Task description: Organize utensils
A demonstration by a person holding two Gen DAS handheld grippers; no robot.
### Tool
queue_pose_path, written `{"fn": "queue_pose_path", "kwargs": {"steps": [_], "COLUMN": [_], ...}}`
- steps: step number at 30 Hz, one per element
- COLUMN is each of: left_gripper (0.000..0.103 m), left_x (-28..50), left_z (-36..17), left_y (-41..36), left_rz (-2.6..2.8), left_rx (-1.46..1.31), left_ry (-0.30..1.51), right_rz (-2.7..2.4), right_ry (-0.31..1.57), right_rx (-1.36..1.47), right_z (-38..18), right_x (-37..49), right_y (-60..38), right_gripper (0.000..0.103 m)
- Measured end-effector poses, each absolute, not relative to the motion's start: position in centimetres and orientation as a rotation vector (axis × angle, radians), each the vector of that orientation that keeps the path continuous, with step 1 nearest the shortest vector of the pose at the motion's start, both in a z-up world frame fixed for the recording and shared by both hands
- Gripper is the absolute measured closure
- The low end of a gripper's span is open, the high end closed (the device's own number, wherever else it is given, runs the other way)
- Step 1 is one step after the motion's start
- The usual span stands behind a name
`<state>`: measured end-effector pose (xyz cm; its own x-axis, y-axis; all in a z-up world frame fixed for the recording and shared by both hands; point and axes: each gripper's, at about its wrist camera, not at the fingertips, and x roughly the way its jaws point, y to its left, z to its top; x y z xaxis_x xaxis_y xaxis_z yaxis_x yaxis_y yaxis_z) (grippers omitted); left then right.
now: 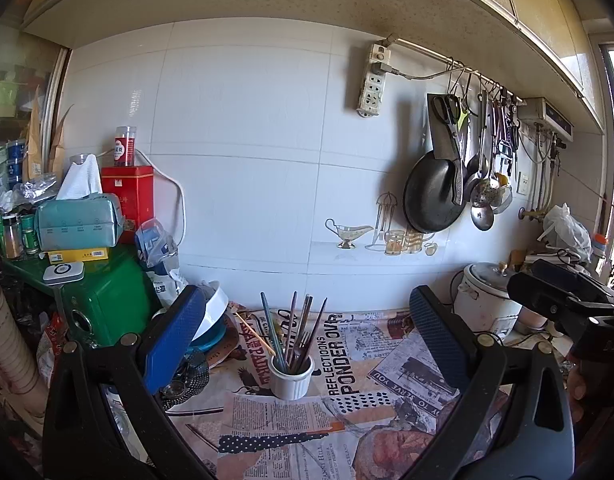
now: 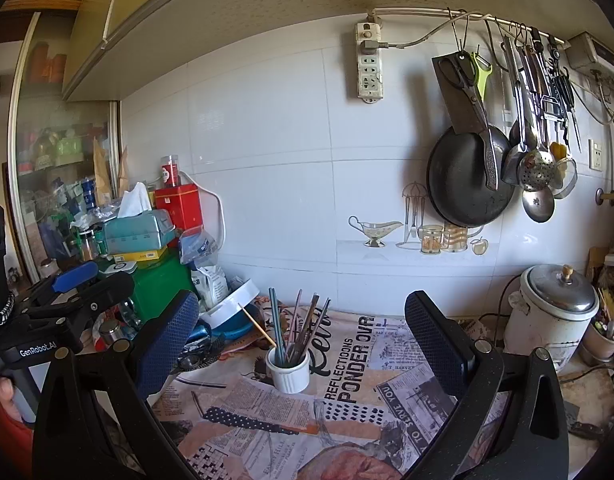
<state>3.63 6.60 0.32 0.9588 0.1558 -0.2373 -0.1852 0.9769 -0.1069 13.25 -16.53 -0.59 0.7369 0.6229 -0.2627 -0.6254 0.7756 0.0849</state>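
1. A small white cup [image 1: 289,380] stands on the surface [image 1: 347,420], which is covered in newspaper print.
2. The cup holds chopsticks [image 1: 295,332], standing up and leaning apart.
3. The left tool [image 1: 307,340] is wide open and holds nothing.
4. The right tool [image 2: 303,336] is wide open too.
5. A white pot [image 2: 551,312] with a lid stands on the right; what is inside is hidden.

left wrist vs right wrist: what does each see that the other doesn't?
Left wrist only: the right gripper from the side, at the right edge, and a white plastic bag beyond it.
Right wrist only: the left gripper at its left, and a crossword patch on the newspaper-print cloth.
Both: white ribbed cup of chopsticks, hanging black pan, white rice cooker, both grippers open.
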Motion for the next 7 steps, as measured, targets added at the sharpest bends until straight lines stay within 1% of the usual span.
{"fn": "queue_pose_path", "kwargs": {"steps": [7], "left_gripper": [0.001], "left_x": [3.82], "left_z": [0.40], "left_y": [6.76], "left_rz": [0.175], "left_rx": [-0.130], "left_ry": [0.230], "right_rz": [0.684], "right_ry": [0.289], "right_rx": [-0.012], "right_z": [-0.51], "right_x": [13.51], "right_y": [-15.87], "right_gripper": [0.001]}}
